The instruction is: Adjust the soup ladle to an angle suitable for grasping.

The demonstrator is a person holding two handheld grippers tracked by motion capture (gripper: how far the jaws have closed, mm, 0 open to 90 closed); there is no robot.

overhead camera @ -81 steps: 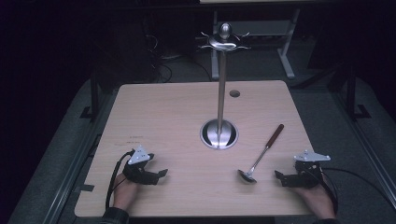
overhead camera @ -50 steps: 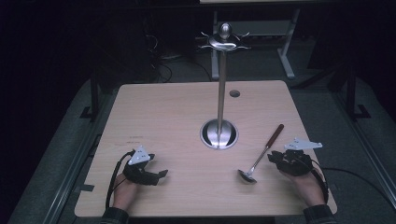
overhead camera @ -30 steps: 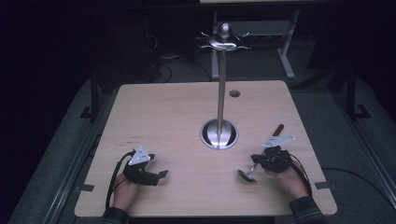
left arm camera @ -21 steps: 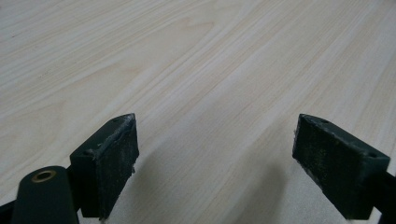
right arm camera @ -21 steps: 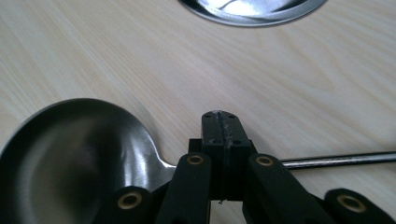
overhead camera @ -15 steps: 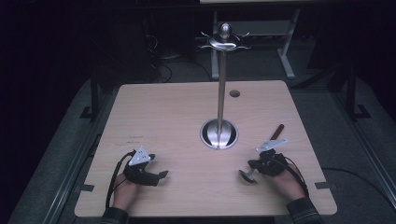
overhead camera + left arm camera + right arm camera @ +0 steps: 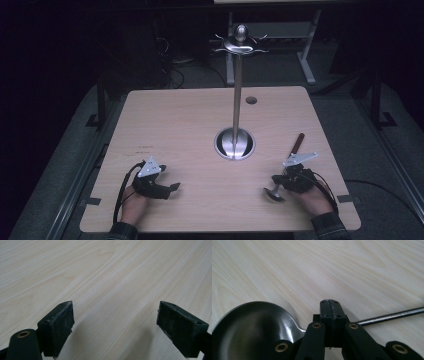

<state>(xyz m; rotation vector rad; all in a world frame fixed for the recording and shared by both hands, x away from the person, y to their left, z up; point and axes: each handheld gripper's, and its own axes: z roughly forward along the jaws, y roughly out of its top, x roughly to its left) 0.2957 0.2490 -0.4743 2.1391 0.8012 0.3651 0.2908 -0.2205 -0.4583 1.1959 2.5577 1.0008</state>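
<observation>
Up close, right claw (image 7: 330,305) clamped on ladle (image 7: 252,327) neck; left claw (image 7: 117,327) apart.

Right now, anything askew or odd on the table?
Nothing spilled or damaged. The long-handled steel ladle lies flat on the pale wooden table, right claw shut over its neck. The tall chrome hook stand stands upright. Left claw open, on bare wood.
</observation>
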